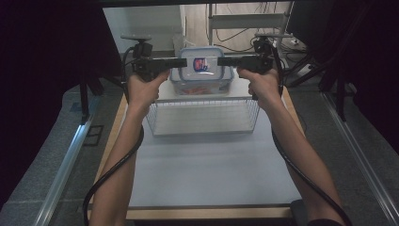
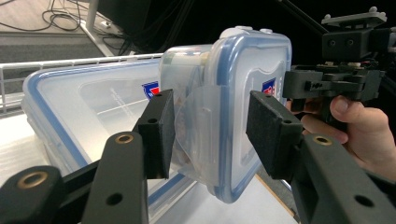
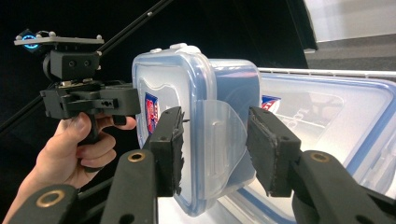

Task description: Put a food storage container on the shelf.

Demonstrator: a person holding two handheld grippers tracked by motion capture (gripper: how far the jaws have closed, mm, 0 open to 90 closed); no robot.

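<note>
A small clear food box with a blue-rimmed lid (image 1: pixel 201 64) stands on its edge, held between both grippers over a larger lidded box (image 1: pixel 202 87). My left gripper (image 1: pixel 181 62) comes in from the left and is shut on one end of the small box (image 2: pixel 247 70); its pads press the lid and base either side of a latch flap. My right gripper (image 1: pixel 223 61) grips the opposite end (image 3: pixel 173 79) the same way. Whether the small box touches the large box's lid (image 2: pixel 70 102) I cannot tell.
A wire basket (image 1: pixel 202 115) sits on the white table (image 1: pixel 207 169) just in front of the large box. Dark curtains hang to both sides. Cables trail from each gripper along the person's forearms. In each gripper view, the opposite hand (image 2: pixel 359 126) (image 3: pixel 70 154) holds its gripper's handle.
</note>
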